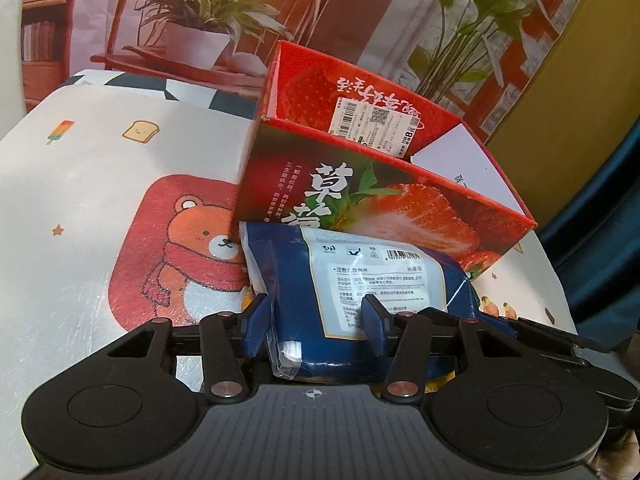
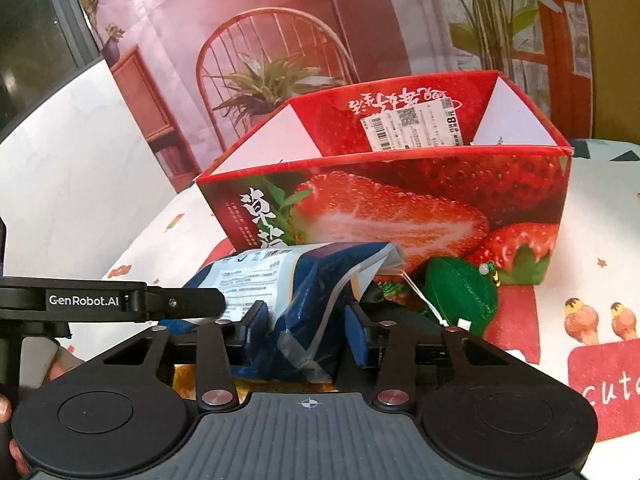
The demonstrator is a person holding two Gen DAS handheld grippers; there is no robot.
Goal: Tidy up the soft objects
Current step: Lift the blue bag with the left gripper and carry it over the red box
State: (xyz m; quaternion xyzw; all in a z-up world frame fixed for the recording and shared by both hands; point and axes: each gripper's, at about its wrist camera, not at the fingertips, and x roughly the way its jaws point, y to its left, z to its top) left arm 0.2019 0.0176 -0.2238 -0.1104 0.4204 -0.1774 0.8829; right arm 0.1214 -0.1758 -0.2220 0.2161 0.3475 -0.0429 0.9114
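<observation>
Nearest both cameras, a soft blue packet (image 1: 360,292) lies on the cartoon-printed tablecloth (image 1: 80,208), pinched from 2 sides: the left gripper (image 1: 316,320) has its blue pads pressed into the packet's end, and the right gripper (image 2: 306,332) squeezes the opposite end, where the clear plastic wrapper crumples and folds between the jaws. The packet is dark blue with a white label (image 2: 256,276) of small print and a barcode, its film glossy and wrinkled. Just to the right of it in the right wrist view sits a green knitted object (image 2: 460,296) with a white thread and tag. Directly behind both, touching or nearly touching the packet, stands an open red strawberry box (image 2: 400,200), with a printed receipt label (image 2: 412,126) stuck inside its far wall. Beyond the table's far edge hangs a backdrop (image 1: 200,20) showing a chair and potted plant.
</observation>
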